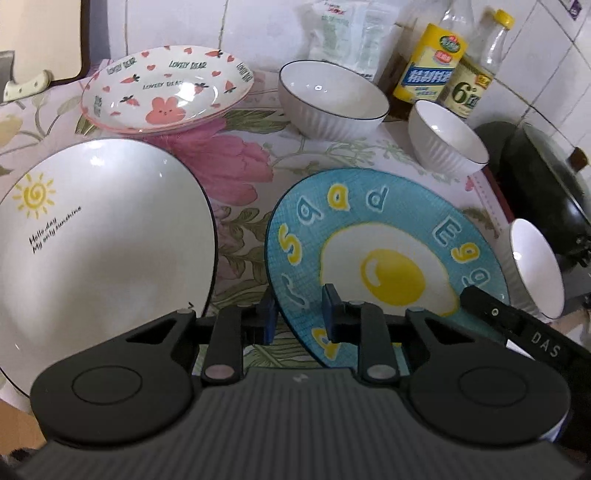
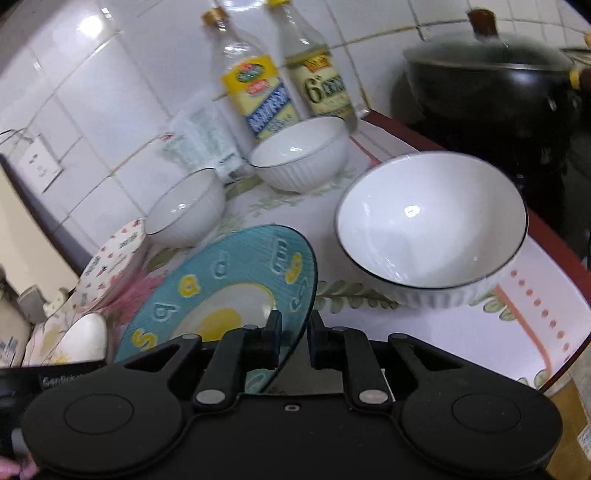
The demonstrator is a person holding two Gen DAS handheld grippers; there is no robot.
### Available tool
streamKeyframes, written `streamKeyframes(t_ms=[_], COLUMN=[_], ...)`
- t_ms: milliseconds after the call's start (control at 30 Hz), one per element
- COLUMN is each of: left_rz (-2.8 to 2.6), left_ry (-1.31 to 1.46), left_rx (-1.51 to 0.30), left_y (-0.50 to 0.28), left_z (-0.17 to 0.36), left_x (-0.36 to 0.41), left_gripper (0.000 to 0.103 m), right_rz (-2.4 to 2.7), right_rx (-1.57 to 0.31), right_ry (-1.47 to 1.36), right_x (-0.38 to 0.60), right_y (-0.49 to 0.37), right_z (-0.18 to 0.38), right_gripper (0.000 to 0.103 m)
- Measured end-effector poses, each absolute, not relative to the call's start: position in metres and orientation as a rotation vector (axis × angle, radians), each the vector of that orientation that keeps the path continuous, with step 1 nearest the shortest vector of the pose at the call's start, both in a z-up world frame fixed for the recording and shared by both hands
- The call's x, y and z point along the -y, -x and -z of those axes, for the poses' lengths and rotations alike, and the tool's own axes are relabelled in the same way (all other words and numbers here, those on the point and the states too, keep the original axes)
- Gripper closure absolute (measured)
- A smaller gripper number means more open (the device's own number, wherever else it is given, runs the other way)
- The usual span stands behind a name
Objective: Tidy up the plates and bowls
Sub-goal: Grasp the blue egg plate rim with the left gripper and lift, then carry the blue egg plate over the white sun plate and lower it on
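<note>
Both the left gripper [image 1: 299, 314] and right gripper [image 2: 293, 341] have fingers pinching opposite rim edges of the blue egg plate [image 1: 388, 236], tilted clear of the worktop [image 1: 236, 177] presumably for stacking, with the white sun plate [image 1: 99, 236], rabbit plate [image 1: 166, 92] and three bowls [image 2: 432, 221] crowding its path.

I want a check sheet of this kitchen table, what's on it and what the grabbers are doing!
Surface: flowered tablecloth.
Job's things: blue egg plate tilted, held at its rim by both grippers; sun plate; bunny plate; three white bowls.
Clutter: two bottles, packet, black pot.
Grippers: left gripper and right gripper both shut on the plate's edge.
Cables: nothing seen.
Surroundings: white tiled wall, wall socket.
</note>
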State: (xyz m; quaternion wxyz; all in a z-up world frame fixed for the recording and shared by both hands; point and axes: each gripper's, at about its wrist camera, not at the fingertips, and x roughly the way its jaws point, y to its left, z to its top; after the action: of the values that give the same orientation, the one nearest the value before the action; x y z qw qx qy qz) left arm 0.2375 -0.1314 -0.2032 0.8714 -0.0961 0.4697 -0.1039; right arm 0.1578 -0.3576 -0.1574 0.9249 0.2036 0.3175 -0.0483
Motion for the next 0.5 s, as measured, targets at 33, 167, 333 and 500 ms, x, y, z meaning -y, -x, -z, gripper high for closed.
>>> streamKeyframes(t_ms=[33,167,333,500], left_rz=[0.234,0.266,0.279,0.261], left_ry=[0.197,0.177,0.191,0.209], left_rx=[-0.987,-0.974,-0.948,-0.933], left_y=[-0.237,-0.225,-0.207,-0.181], left_z=[0.201,0.192,0.172,0.155], left_x=[0.130,0.129,0.118,0.096], left_gripper=[0.080,0.080,0.080,0.080], right_rz=[0.095,0.066,0.021,-0.055], right_rx=[-0.664,-0.658,-0.650,-0.610], right_ry=[-0.423,-0.466,-0.455,-0.431], right_x=[0.359,0.366,0.360,0.344], right_y=[-0.157,-0.149,-0.130,-0.105], right_z=[0.156,0.152,0.139,0.121], right_gripper=[0.083,0.083,0.081,0.080])
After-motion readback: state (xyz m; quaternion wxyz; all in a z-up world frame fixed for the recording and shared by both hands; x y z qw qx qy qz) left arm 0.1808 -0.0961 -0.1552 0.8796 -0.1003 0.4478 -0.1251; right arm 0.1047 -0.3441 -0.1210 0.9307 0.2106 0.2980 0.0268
